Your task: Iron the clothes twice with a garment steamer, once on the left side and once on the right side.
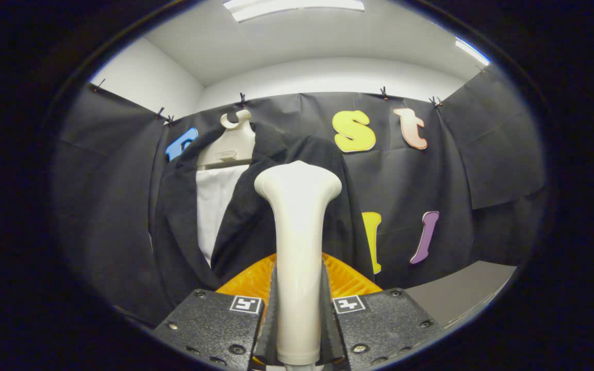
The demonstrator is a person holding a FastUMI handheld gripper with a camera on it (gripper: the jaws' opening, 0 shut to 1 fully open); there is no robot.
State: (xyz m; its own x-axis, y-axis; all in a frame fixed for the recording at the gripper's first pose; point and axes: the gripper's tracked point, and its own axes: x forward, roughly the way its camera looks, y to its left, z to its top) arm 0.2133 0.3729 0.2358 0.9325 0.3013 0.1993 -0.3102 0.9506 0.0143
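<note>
The tongs (pixel 297 309) are clamped on the garment steamer (pixel 297 242), both fingers pressing its slim handle from either side. The steamer is smooth and cream-white, rising upright between the fingers and flaring into a wide, rounded head beyond them. Its head sits in front of the dark jacket (pixel 256 206), which hangs on a pale hanger (pixel 231 144) against the booth wall, open at the front over a white shirt (pixel 215 206). The jacket's right half lies directly behind the steamer head. A grey table (pixel 457 293) lies low to the right of the tongs.
</note>
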